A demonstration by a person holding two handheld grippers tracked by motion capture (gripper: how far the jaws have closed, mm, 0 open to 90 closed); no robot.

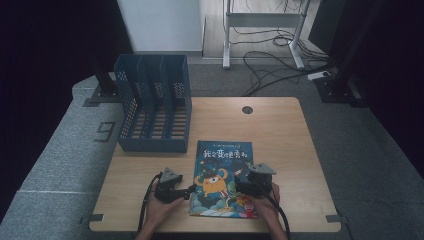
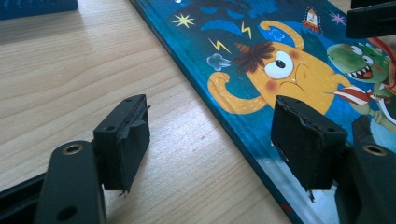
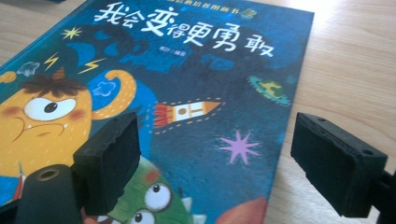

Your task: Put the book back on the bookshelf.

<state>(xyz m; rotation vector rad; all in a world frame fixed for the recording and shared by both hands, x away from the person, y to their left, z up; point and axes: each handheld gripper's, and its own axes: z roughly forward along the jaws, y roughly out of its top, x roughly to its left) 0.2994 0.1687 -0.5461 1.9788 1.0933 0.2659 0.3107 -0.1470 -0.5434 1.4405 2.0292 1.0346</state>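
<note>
Lining up on the picture book (image 1: 223,175), nothing grabbed yet.
Both tools gaping: left tool (image 2: 210,140) straddling the 9 o'clock edge, right tool (image 3: 229,163) over the cover; next, pinching an edge.

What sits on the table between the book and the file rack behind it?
Nothing: in the high view, only bare wood separates the book from the blue file rack on the table; the book's top-left corner lies close to the rack's base.

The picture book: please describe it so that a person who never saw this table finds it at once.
On the wooden table, look at the near edge, in front of the blue file rack. The picture book lies flat there. Its dark blue cover shows a one-eyed yellow monster and white Chinese characters.
</note>
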